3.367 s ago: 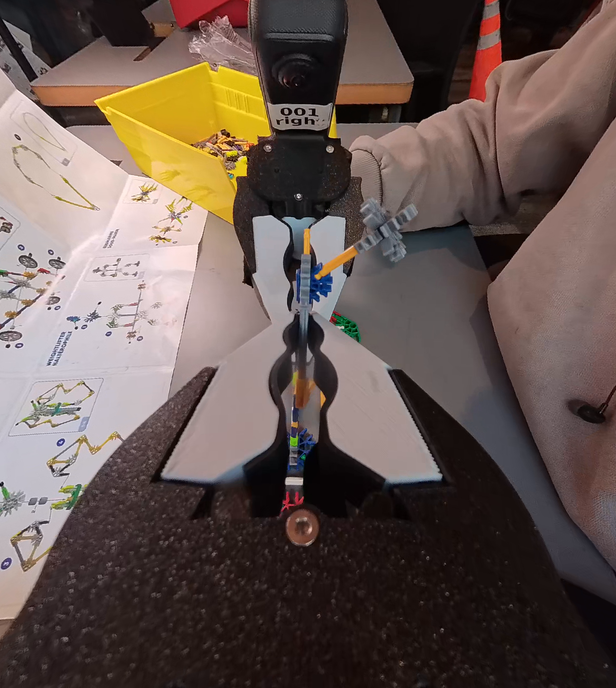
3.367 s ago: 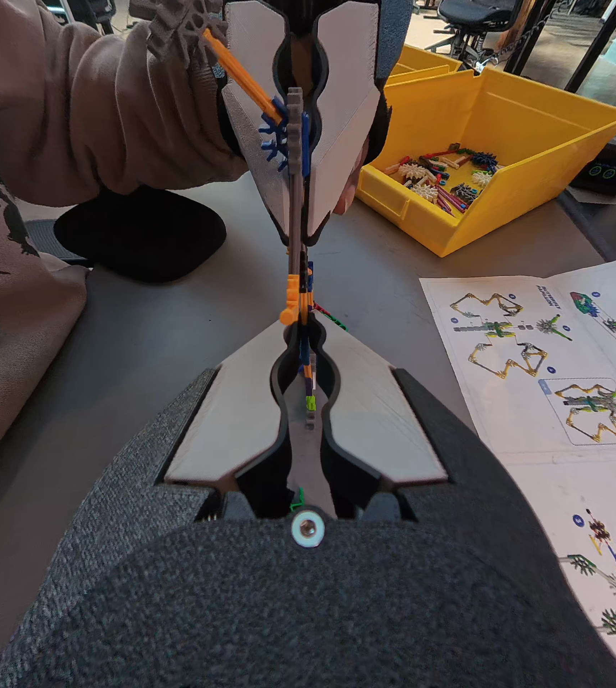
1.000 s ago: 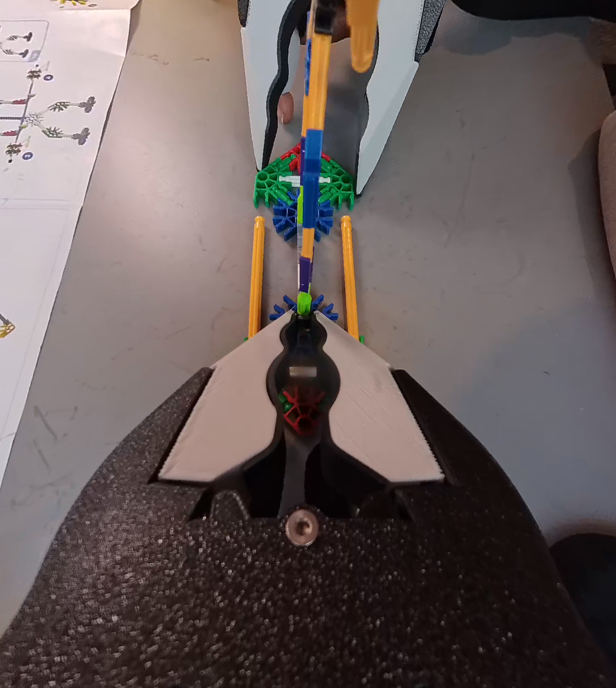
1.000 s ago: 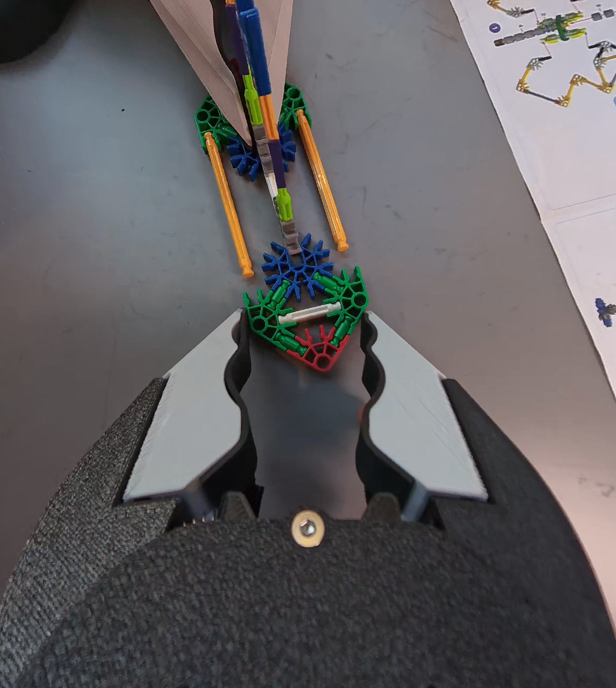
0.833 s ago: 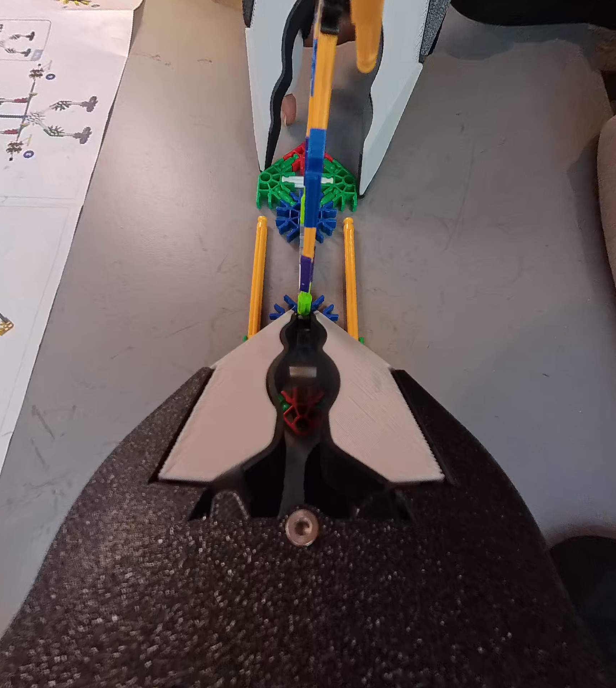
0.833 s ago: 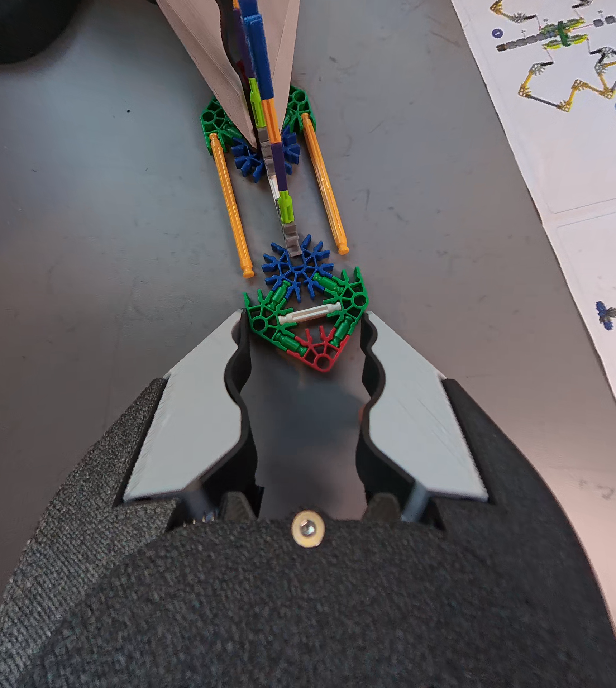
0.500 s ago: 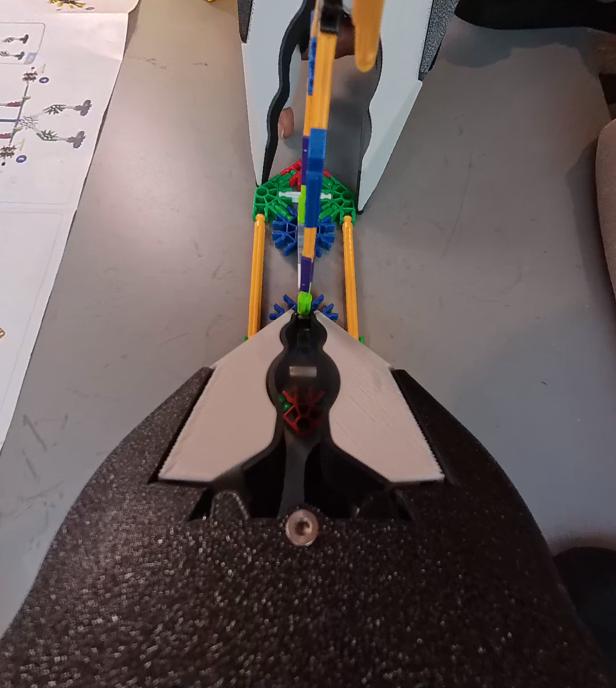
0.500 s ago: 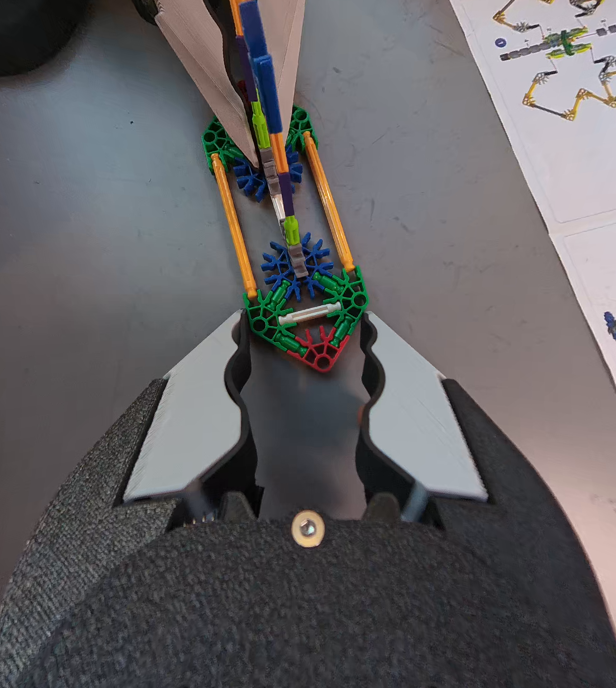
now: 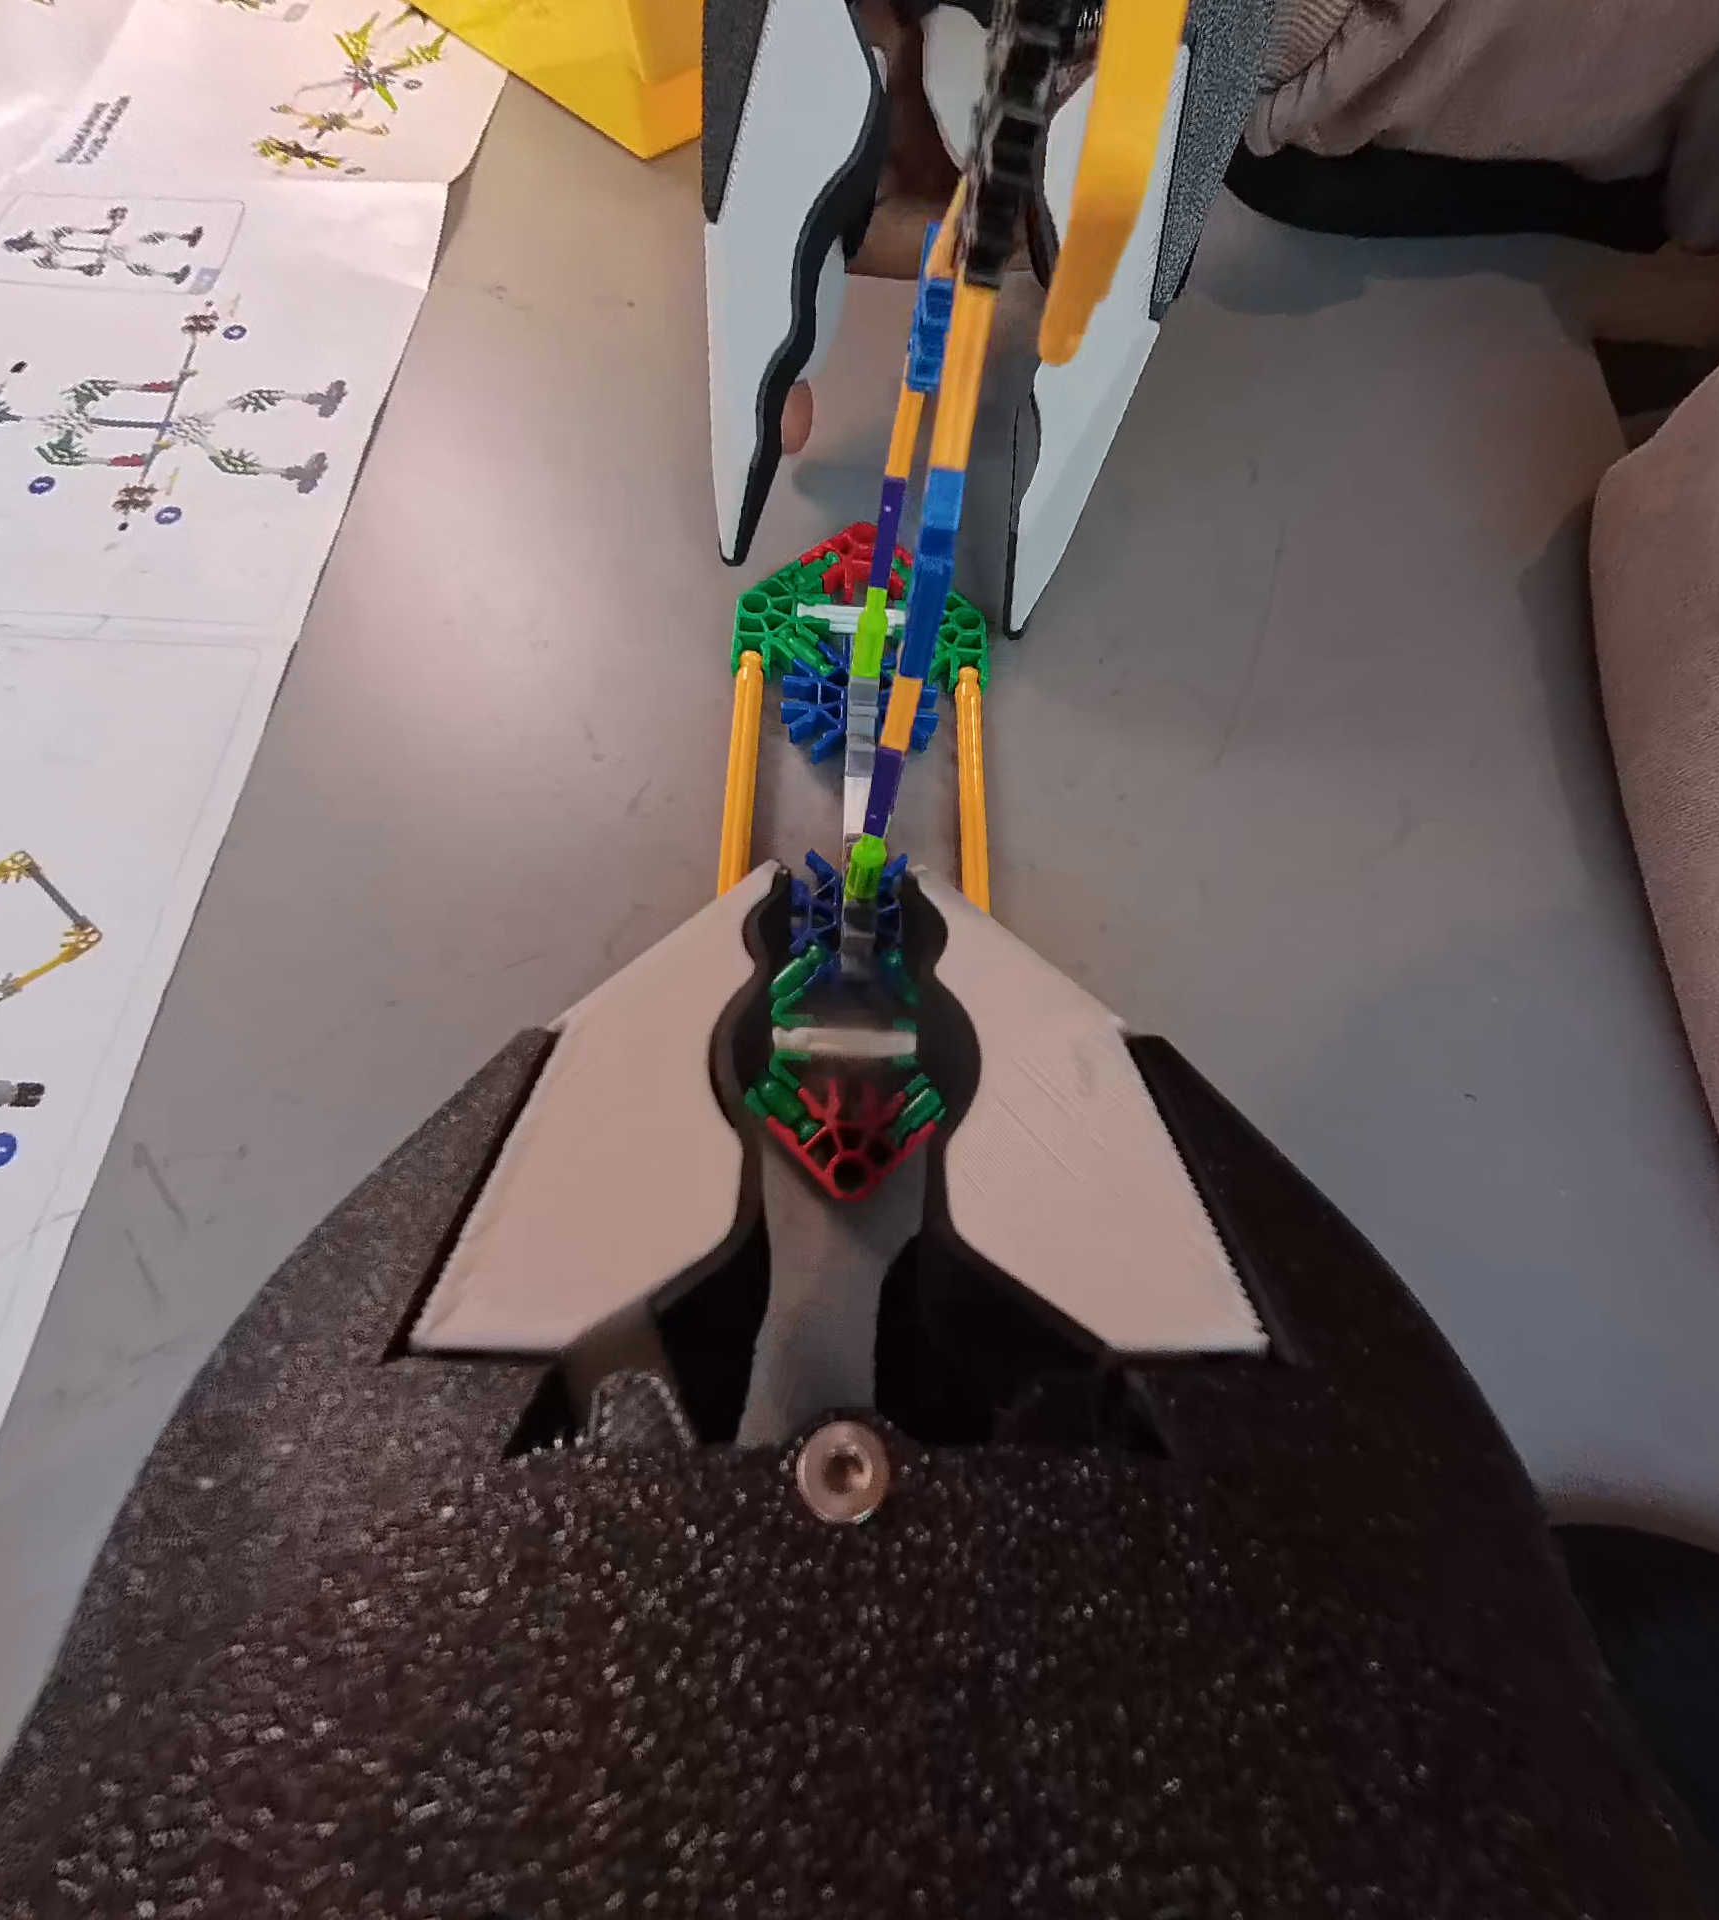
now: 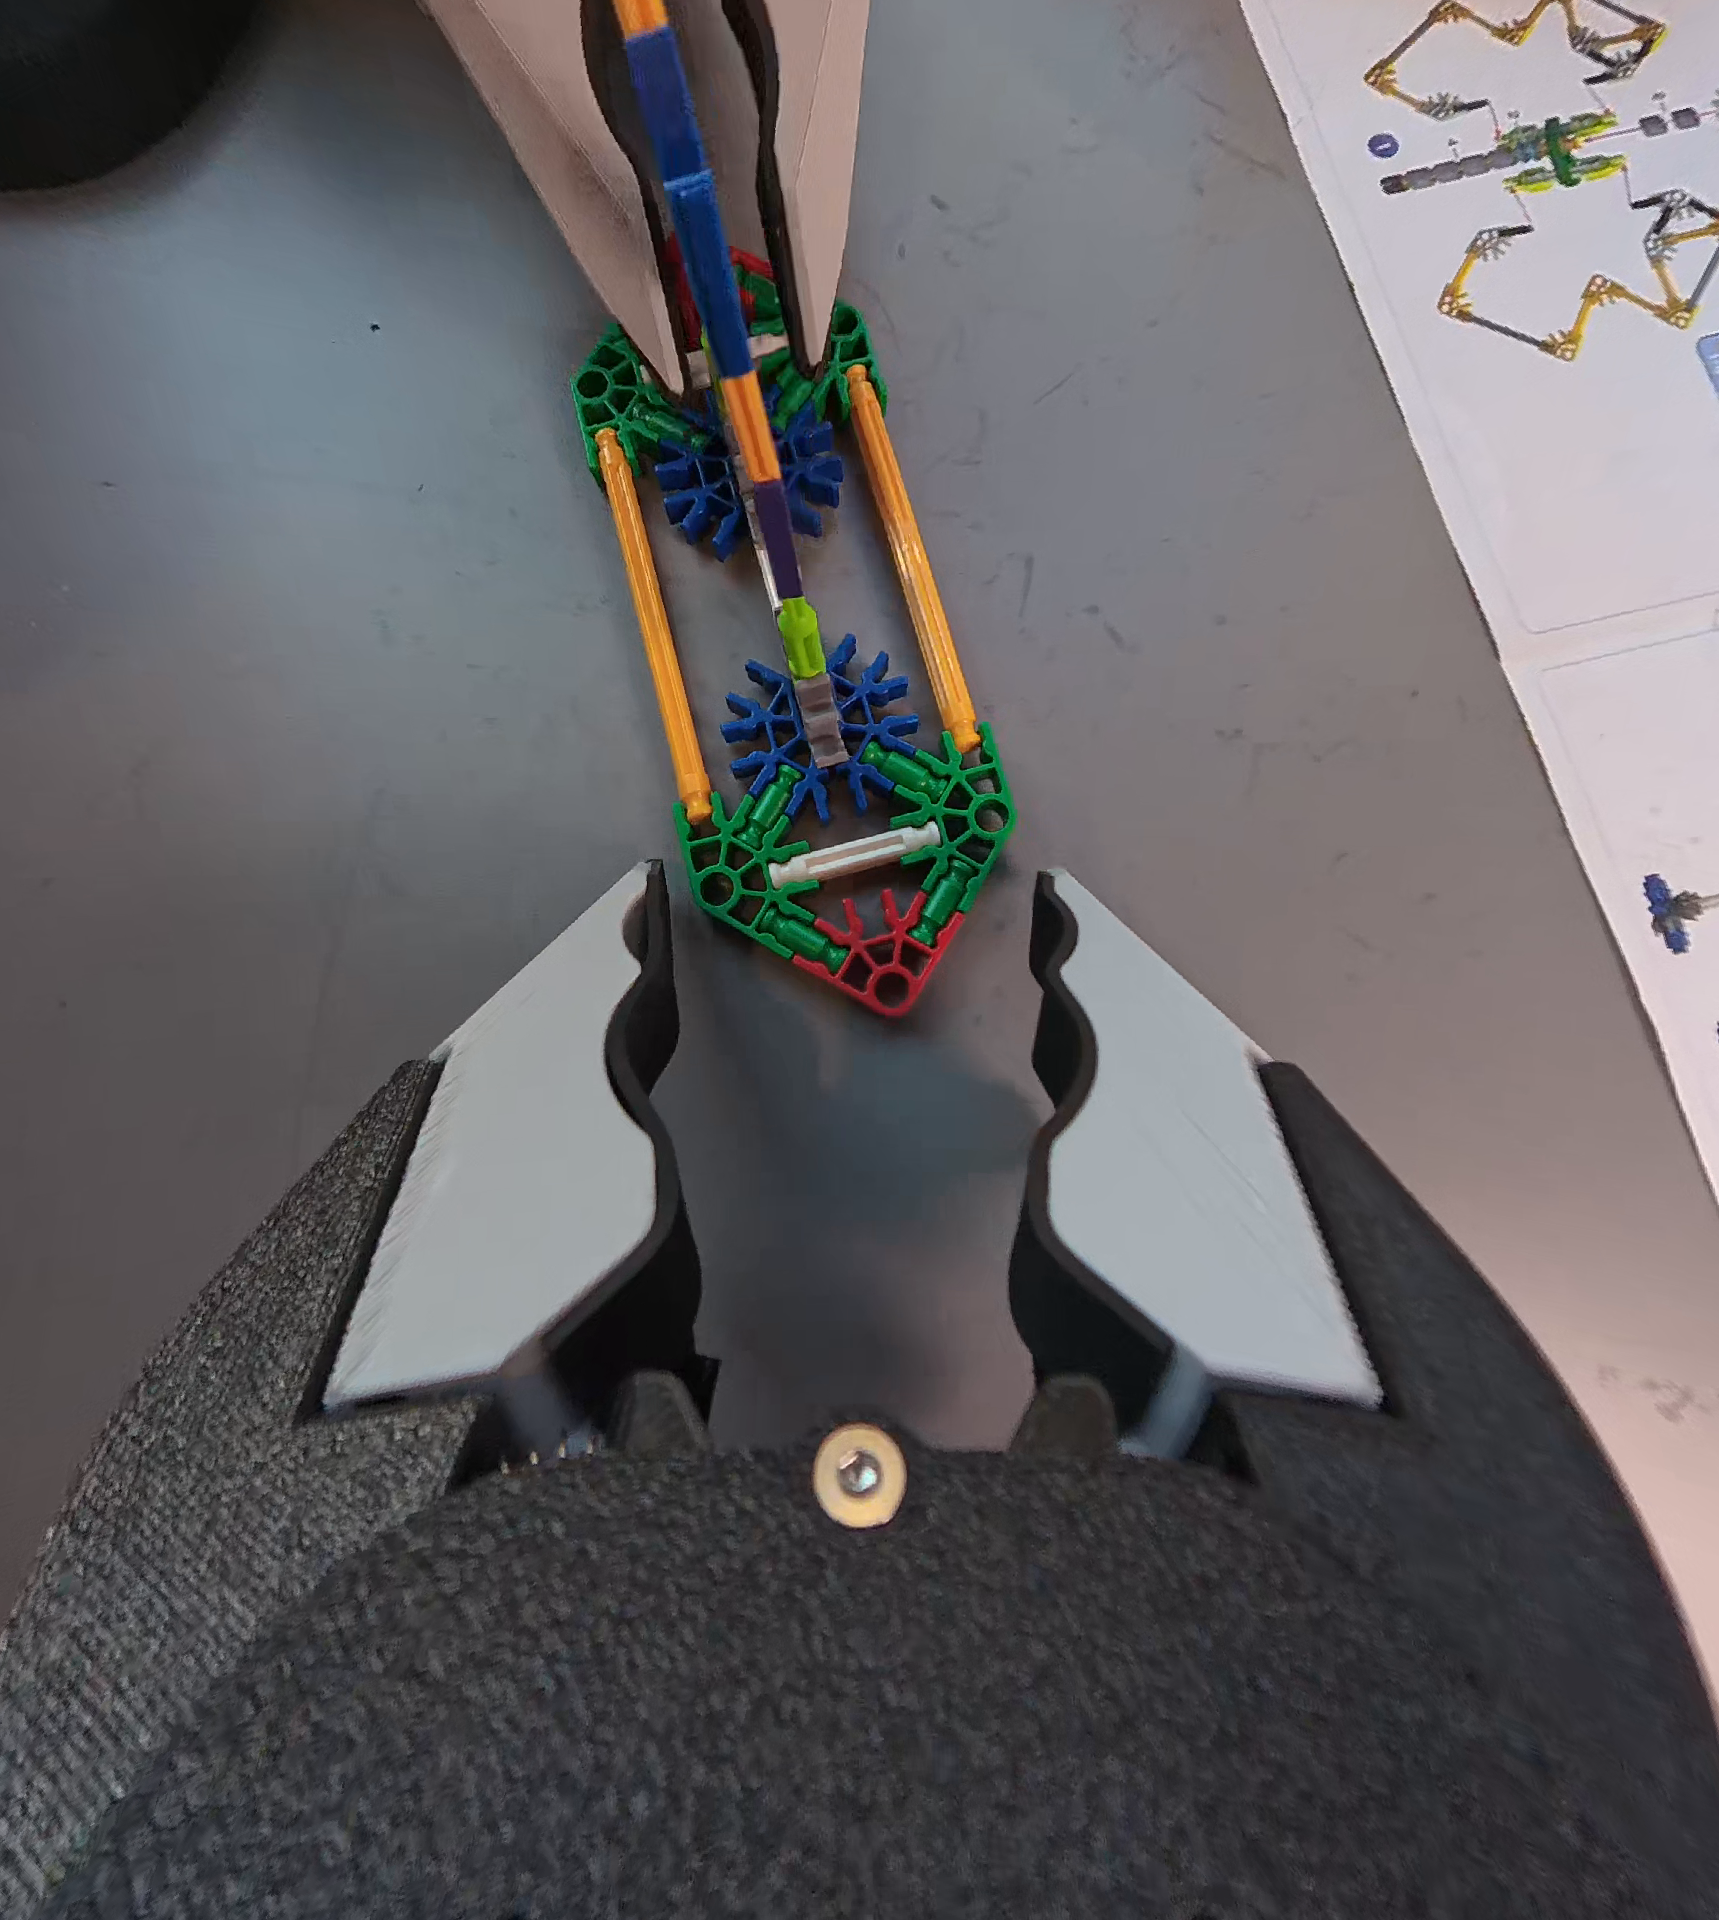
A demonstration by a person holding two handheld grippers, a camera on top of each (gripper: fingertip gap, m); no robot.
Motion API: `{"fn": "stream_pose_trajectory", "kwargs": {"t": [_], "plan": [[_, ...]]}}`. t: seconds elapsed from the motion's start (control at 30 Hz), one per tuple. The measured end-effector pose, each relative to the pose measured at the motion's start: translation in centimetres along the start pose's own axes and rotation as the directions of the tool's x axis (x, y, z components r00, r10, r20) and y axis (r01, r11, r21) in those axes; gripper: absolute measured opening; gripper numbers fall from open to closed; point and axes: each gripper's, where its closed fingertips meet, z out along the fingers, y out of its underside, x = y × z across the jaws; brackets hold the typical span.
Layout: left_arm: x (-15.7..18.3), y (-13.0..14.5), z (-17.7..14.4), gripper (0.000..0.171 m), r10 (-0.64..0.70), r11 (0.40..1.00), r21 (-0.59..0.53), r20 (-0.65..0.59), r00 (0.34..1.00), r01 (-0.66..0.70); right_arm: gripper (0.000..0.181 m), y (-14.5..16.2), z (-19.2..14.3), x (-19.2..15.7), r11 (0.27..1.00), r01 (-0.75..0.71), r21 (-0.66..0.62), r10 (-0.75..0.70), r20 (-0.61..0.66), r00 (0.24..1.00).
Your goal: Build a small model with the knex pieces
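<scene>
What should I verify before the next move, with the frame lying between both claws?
1. Right claw open: ok; jaws wide, only the red corner of the frame at its mouth.
2. Left claw gripping the multicoloured rod: not ok; jaws parted, gaps show beside it.
3. Orange side rods seated in green connectors: ok; all four ends appear joined.
4. Rod's foot seated in blue connector: cannot tell; a grey piece covers the joint.
5. Instruction sheet clear of frame: ok; apart on the table.
</scene>
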Motion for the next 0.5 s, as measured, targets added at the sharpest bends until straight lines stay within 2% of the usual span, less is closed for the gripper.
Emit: {"fn": "stream_pose_trajectory", "kwargs": {"t": [0.13,0.23,0.33,0.37,0.5], "plan": [[-0.6,0.6,-2.0,0.048,-0.024,1.000,-0.015,0.009,1.000,0.024,0.054,0.5,-1.0,0.1,1.000,0.018,-0.003,-0.018,0.012,1.000],[-0.4,1.9,-2.8,0.067,-0.031,0.996,-0.083,0.006,1.000,0.031,0.047,0.8,-1.2,-0.1,1.000,0.025,-0.002,-0.024,0.029,0.999],[-0.1,3.9,-1.8,0.068,0.000,0.981,-0.192,0.004,1.000,0.000,0.041,1.1,-0.7,0.0,0.998,0.048,-0.036,-0.047,0.029,0.999],[0.0,4.1,-1.5,0.060,0.007,0.980,-0.198,0.002,1.000,-0.007,0.039,1.1,-0.6,-0.1,0.998,0.053,-0.037,-0.052,0.033,0.998],[-0.1,4.0,-1.3,0.057,0.012,0.979,-0.203,-0.012,1.000,-0.014,0.038,1.1,-0.6,-0.2,0.998,0.052,-0.035,-0.050,0.040,0.998]]}}
